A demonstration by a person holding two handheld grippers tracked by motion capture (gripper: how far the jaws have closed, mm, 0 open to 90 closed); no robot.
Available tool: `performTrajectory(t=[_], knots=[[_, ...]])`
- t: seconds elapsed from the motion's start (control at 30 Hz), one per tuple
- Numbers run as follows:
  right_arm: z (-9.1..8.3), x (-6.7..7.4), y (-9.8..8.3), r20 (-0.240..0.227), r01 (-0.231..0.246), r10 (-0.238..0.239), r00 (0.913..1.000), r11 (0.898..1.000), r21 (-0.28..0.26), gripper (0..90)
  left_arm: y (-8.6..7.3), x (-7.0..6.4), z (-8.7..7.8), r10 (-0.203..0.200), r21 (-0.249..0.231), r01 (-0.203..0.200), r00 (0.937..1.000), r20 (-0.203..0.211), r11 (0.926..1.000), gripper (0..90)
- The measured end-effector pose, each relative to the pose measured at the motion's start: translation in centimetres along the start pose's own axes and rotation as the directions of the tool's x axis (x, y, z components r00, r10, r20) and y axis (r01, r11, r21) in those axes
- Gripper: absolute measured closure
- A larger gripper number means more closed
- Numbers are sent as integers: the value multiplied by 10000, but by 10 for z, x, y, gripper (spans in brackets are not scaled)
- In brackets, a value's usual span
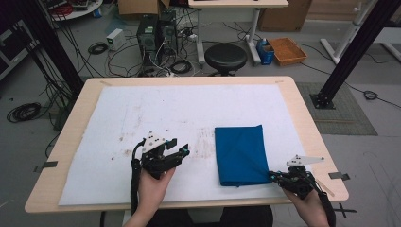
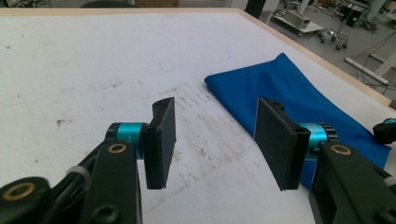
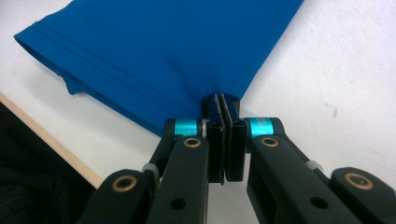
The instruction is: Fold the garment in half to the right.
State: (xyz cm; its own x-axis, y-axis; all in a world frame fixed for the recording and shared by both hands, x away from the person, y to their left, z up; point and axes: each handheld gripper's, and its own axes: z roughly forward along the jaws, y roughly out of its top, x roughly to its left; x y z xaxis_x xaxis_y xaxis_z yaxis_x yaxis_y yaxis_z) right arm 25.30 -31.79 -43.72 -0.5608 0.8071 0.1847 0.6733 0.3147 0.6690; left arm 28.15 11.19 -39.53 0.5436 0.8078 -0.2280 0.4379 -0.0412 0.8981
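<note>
Folded blue cloth (image 1: 240, 155) lies flat on the white mat (image 1: 156, 113), right of centre, near half of the table (image 1: 302, 118). Right gripper (image 1: 273, 176) sits at the cloth's near right corner, jaws clamped tight on that corner; in the right gripper view the pads (image 3: 232, 140) are pressed together with a pinch of blue fabric (image 3: 159, 51) puckering up into them. Hem edge of the cloth runs along the near side, close to the table's wooden edge (image 3: 51, 144). Left gripper (image 1: 182, 151) is over bare mat, just left of the cloth, apart from it, jaws spread wide with nothing between them; its view shows stained mat (image 2: 93, 70) between the two pads (image 2: 161, 140) and the cloth (image 2: 289, 88) off to the right. Both hands come in from the near edge.
</note>
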Motion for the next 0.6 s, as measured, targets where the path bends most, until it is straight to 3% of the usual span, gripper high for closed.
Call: performTrajectory(t=[0.17,0.3,0.43,0.6], knots=[[-6,-3,-3,400,21,-13,9992,9998,-187,832,2,2,-1,44,22,-44,10000,32,10000,483],[-14,-6,4,399,127,-93,9992,9963,-845,678,6,6,-2,84,-47,-84,9999,108,10000,471],[-23,-9,21,302,734,-689,9972,9790,-1903,552,12,18,-6,384,-166,-381,9990,220,9991,424],[-27,-19,51,499,863,-753,9959,9562,-2796,450,19,36,-14,844,-300,-841,9964,73,9960,402]])
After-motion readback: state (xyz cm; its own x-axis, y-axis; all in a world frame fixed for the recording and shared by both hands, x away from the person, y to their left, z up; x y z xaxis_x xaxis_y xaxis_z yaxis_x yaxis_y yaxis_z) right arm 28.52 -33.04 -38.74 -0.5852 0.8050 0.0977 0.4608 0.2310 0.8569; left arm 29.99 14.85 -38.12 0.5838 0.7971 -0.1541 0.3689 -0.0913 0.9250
